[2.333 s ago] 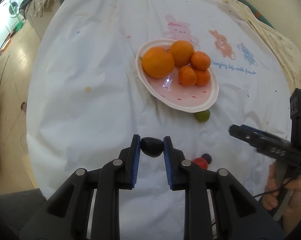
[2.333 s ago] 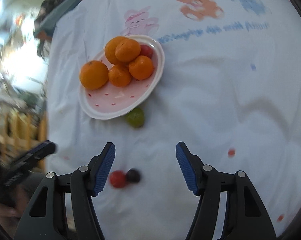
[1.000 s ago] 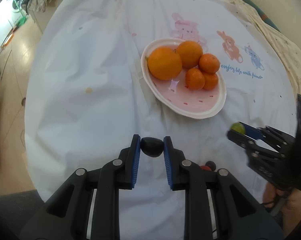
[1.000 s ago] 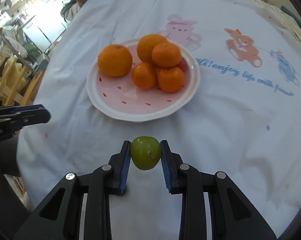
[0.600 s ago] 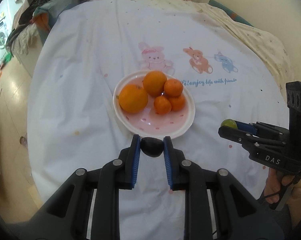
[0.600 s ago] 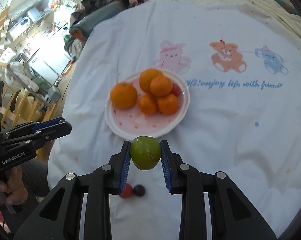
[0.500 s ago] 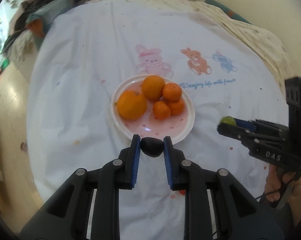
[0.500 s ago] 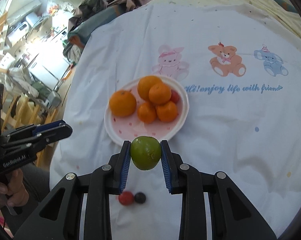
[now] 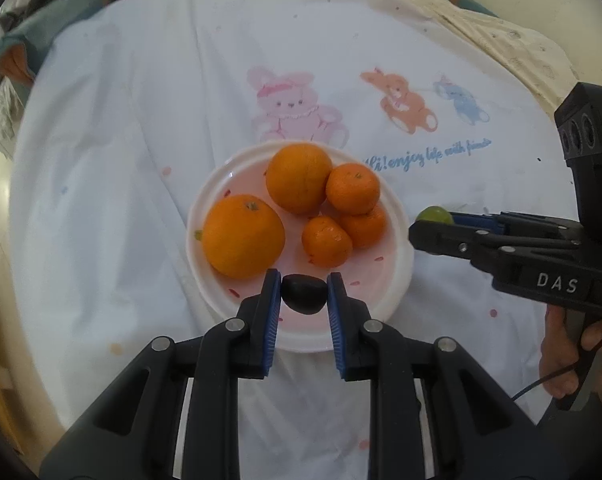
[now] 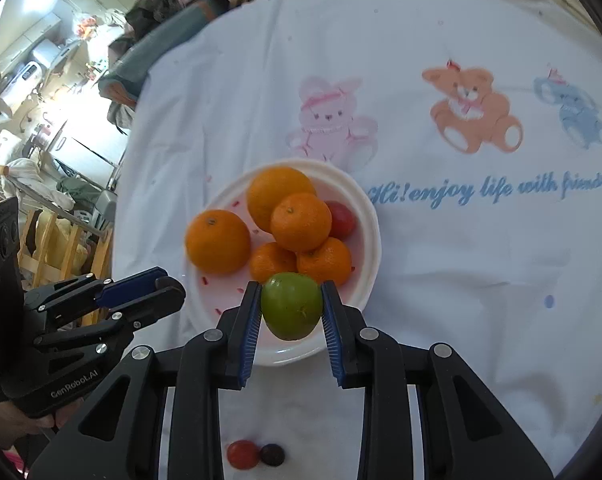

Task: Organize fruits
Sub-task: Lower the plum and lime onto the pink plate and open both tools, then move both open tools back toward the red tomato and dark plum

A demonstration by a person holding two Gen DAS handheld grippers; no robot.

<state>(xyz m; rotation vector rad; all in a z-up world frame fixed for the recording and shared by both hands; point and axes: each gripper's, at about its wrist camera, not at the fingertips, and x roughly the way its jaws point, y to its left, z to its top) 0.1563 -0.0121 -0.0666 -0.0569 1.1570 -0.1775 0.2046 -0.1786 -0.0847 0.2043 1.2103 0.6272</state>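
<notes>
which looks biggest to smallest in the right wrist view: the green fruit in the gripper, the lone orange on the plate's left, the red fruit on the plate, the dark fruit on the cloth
1. green fruit, though nearness to the camera inflates it; the lone orange looks about equal
2. red fruit on the plate, partly hidden
3. dark fruit on the cloth

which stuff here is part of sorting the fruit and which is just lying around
Part of the job:
plate
oranges
dark fruit in left gripper
green fruit in right gripper
small red fruit and small dark fruit on the cloth

Lying about:
bundled clothes
</notes>
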